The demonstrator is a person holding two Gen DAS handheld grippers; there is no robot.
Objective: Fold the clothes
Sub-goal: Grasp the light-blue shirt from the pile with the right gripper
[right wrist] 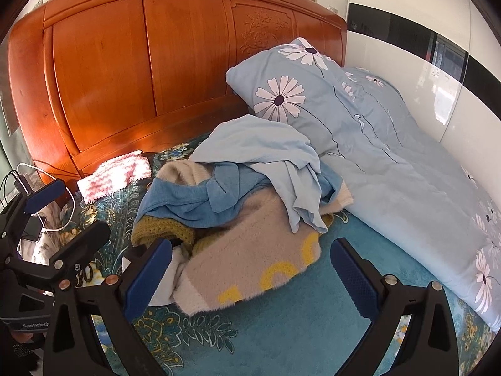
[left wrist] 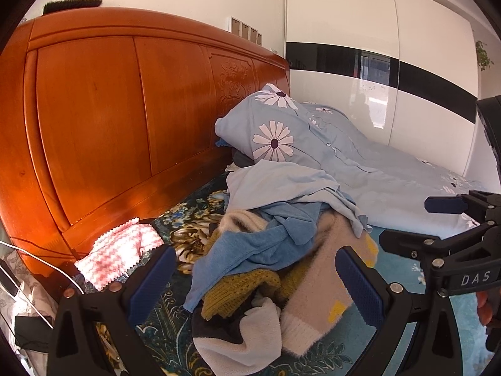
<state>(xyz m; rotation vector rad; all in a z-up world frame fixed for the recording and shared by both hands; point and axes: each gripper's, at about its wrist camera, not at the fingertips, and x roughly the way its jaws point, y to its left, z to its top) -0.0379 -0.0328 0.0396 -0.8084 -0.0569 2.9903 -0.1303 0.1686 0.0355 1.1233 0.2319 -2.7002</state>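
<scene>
**Both tools open over the clothes pile**

My left tool (left wrist: 255,285) hangs wide open with nothing between its blue pads, just above the near side of the clothes pile (left wrist: 275,250). My right tool (right wrist: 250,275) is spread just as wide and also has hold of nothing; its left pad sits just beside the near edge of the beige fuzzy sweater (right wrist: 250,250).

The pile lies unfolded on the bed, on the teal patterned bedspread (right wrist: 281,329), near the wooden headboard (right wrist: 125,78). On top is a pale blue garment (right wrist: 266,156), draped over a darker blue top (right wrist: 194,200). A mustard knit piece (right wrist: 162,228) pokes out on the pile's left side, under the blue top. The beige sweater, with yellow marks, runs along the near side.

Left of the pile, close to the headboard, lies a pink-and-white cloth (right wrist: 116,175), apart from the heap. To the far right, a blue daisy-print pillow (right wrist: 294,84) leans by the headboard, and a matching quilt (right wrist: 407,172) stretches along the bed's right side.
</scene>
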